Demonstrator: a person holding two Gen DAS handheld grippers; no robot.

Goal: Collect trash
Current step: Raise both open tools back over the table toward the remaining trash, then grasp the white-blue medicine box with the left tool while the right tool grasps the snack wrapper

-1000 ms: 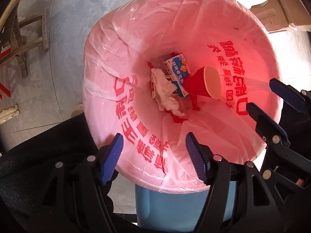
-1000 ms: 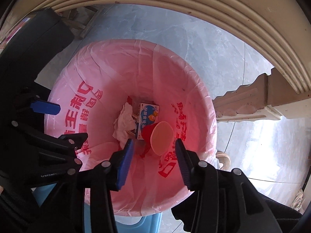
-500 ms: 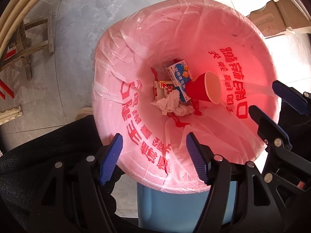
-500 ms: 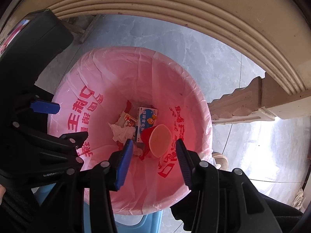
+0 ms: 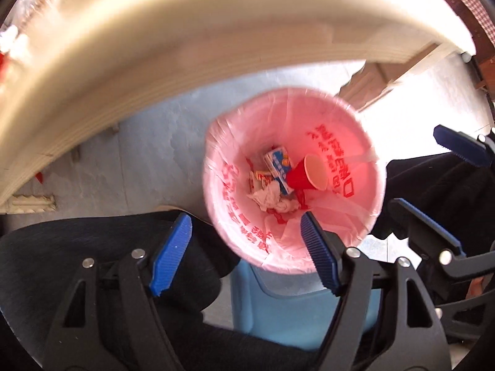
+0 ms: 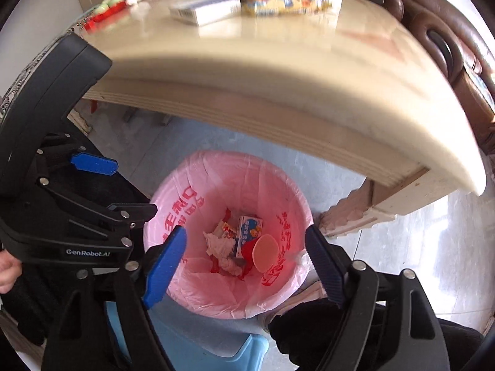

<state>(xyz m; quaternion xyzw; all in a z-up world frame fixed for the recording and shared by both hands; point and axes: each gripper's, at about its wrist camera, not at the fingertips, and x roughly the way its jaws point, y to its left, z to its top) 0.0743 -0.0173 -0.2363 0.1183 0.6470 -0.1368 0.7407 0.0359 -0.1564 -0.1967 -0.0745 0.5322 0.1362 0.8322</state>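
The table (image 6: 278,71) stands above the bin (image 6: 185,278); in the bin lie a carton (image 6: 250,235), cup (image 6: 263,252) and tissue (image 6: 218,244), all light and crushable. Left gripper (image 5: 244,259) and right gripper (image 6: 244,262) gape wide, empty; boxes (image 6: 213,9) left on the table look stiff, best pinched across the narrow sides

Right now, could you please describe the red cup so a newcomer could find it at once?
Find the bin lined with a pink bag on the floor beside the cream table. At its bottom, the red cup lies on its side against a small blue and white carton. It is the only round, open-mouthed thing there; the crumpled tissue is white.
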